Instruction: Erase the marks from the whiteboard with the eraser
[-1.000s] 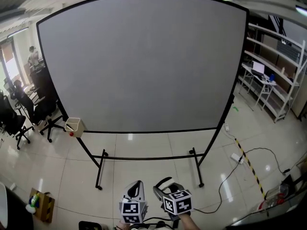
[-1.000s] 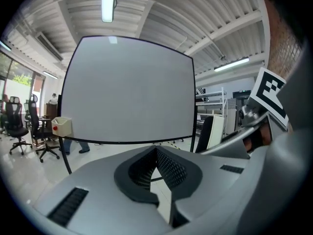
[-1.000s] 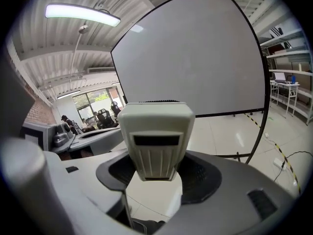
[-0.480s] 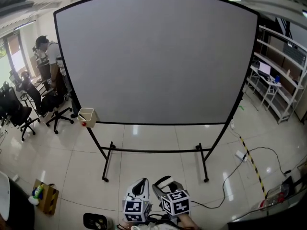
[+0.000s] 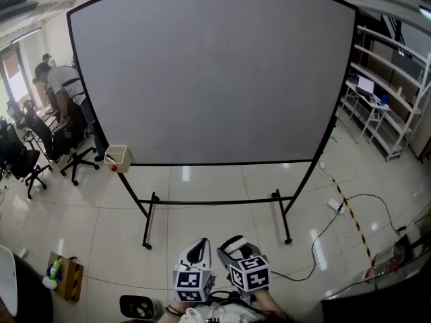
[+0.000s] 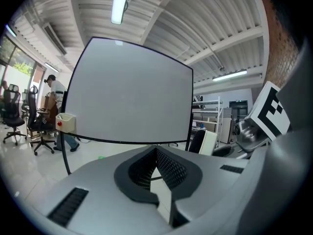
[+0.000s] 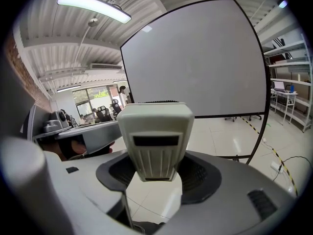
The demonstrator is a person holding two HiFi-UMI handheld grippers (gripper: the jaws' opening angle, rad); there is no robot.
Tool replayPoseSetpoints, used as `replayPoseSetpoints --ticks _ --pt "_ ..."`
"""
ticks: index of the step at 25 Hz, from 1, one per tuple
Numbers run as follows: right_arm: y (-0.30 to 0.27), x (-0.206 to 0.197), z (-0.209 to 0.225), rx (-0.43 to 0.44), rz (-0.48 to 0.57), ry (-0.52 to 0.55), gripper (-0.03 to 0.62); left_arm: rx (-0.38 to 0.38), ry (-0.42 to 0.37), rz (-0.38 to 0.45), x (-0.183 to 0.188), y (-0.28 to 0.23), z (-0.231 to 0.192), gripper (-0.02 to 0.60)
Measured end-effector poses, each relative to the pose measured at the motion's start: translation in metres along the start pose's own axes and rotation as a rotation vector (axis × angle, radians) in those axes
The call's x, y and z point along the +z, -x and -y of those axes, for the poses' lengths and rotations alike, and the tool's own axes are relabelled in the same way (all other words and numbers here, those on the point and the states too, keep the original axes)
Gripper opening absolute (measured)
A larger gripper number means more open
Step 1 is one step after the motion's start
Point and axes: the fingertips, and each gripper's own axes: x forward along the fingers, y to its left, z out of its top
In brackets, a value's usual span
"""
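A large whiteboard (image 5: 209,79) on a black wheeled stand fills the head view; its grey-white face shows no marks that I can make out. Both grippers hang low at the bottom edge, well short of the board. My right gripper (image 5: 234,246) is shut on a cream plastic eraser (image 7: 155,141), which stands up between its jaws in the right gripper view with the whiteboard (image 7: 195,67) behind it. The left gripper (image 5: 196,251) is shut with nothing in it, its pads (image 6: 166,168) meeting in front of the whiteboard (image 6: 127,97).
A small beige box (image 5: 116,156) with a red object hangs at the board's lower left corner. A person (image 5: 64,86) bends over among office chairs (image 5: 20,160) at the left. Metal shelving (image 5: 390,93) stands at right. Cables (image 5: 337,227) and striped tape (image 5: 353,231) cross the tiled floor.
The view has shifted a little, so the board sits slightly further left. The person at the left has moved and now bends over. Both grippers stay low with the same grip.
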Motion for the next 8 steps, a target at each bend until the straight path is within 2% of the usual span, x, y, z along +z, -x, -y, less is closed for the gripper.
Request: replayPoseSetpoints --ticks 8 --pt "-0.0003 0.0020 -0.0021 -0.004 0.003 0.008 0.272 -0.005 -0.007 0.004 0.0033 0.0001 -0.0012 0.002"
